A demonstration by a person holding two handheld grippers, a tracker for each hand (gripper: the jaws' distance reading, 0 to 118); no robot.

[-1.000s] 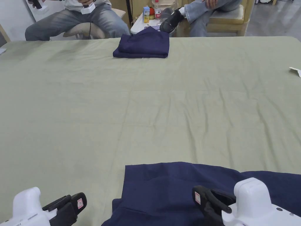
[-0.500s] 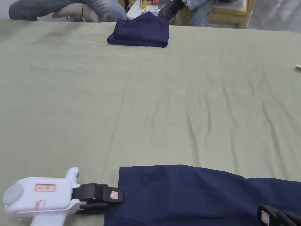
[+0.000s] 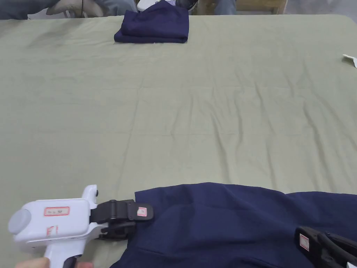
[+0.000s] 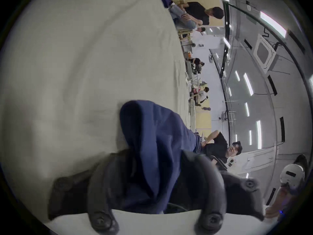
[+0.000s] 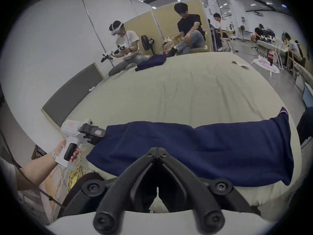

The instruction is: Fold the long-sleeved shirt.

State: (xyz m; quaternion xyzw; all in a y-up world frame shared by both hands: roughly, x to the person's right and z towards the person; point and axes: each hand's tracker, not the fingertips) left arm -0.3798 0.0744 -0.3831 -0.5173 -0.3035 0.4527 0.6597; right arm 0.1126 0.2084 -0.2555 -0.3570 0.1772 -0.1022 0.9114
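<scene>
Counter: wide, under a wrinkled pale-green cloth, bare across the middle.
Shirt: dark navy, flat at the near edge of the counter, long axis left to right, one sleeve trailing off toward the right.
Folded shirt: neat navy stack at the far edge, well apart from the work.
Left claw: at the shirt's near-left corner, clamped on it; left gripper view has navy cloth bunched between both jaws.
Right claw: low at the near right, over the shirt; right gripper view has its tips pressed together just above the cloth, nothing pinched between them as far as can be told.
Key relation: cloth stretches rightward from the left claw, and forward and rightward from the right claw; left end held, right end loose, right claw nearer to that end.
Likely step: second grip on the right side, for a lift or fold along the long axis.
</scene>
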